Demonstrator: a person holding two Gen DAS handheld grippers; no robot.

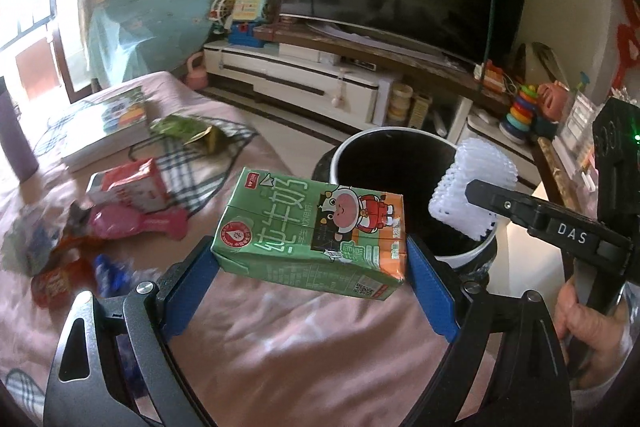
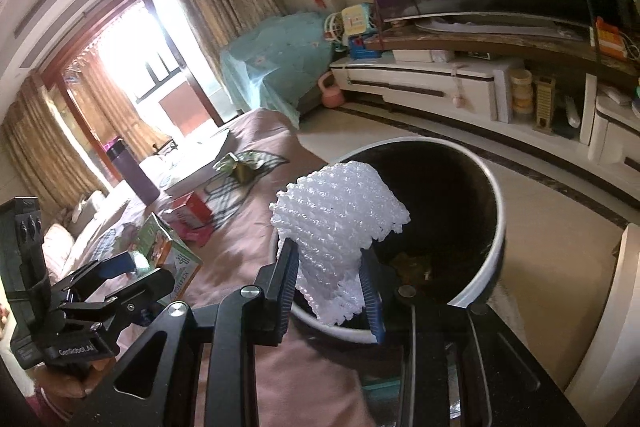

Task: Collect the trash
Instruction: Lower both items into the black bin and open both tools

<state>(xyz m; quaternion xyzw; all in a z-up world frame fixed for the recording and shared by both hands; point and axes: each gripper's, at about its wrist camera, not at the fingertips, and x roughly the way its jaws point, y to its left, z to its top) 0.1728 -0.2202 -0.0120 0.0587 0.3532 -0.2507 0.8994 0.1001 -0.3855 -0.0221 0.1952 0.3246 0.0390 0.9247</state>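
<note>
My left gripper [image 1: 310, 259] is shut on a green milk carton [image 1: 312, 233], held lengthwise between its blue pads above the pink cloth, just left of the bin [image 1: 372, 147]. The carton [image 2: 170, 259] also shows in the right wrist view, at the left, with the left gripper [image 2: 132, 269] on it. My right gripper [image 2: 330, 281] is shut on a white foam net sleeve [image 2: 340, 223], which hangs over the near rim of the bin [image 2: 490, 187]. That sleeve [image 1: 466, 187] and the right gripper [image 1: 486, 205] appear over the bin's right edge. The bin is dark inside, with some scraps at the bottom.
More wrappers lie on the pink cloth: a red-and-white box [image 1: 132, 189], a pink packet [image 1: 136, 223], a green wrapper [image 1: 188, 131], orange and blue packets [image 1: 68, 267]. A book [image 1: 108, 127] and a purple bottle [image 2: 134, 173] stand further back. A TV cabinet [image 1: 304, 75] lines the far wall.
</note>
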